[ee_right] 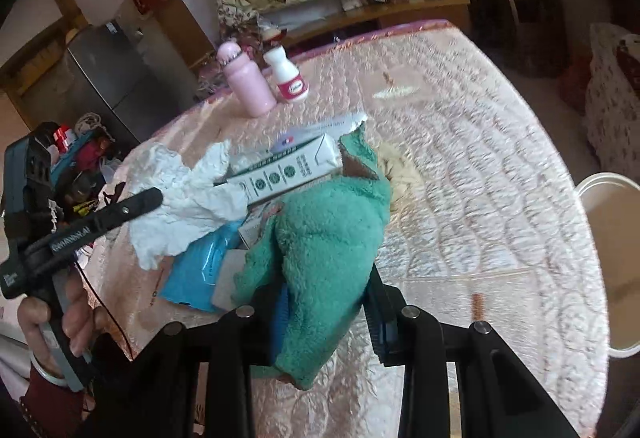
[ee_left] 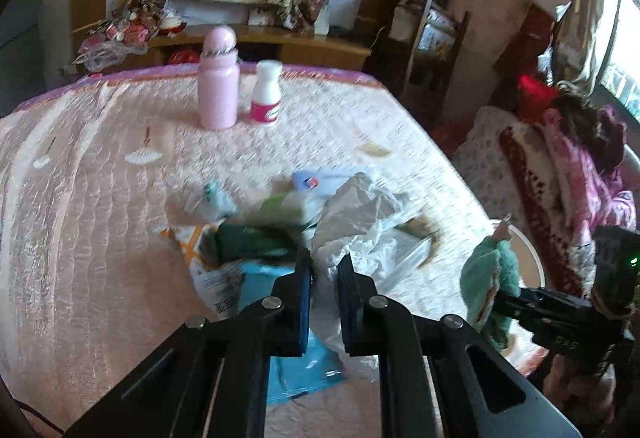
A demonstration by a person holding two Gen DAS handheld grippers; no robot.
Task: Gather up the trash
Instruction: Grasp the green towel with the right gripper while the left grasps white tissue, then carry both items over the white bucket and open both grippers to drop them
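A heap of trash lies on the pink quilted table: a crumpled white tissue, a green-and-white carton, a blue packet and other wrappers. My left gripper is shut on the near edge of the tissue; in the right wrist view the same gripper pinches the tissue from the left. My right gripper is shut on a green fluffy cloth that hides its left finger. The left wrist view shows that cloth hanging from the right gripper beyond the table's right edge.
A pink bottle and a white bottle with a pink label stand at the far side of the table. A white bucket sits beside the table's right edge. A person's hand holds the left gripper. Furniture and bedding surround the table.
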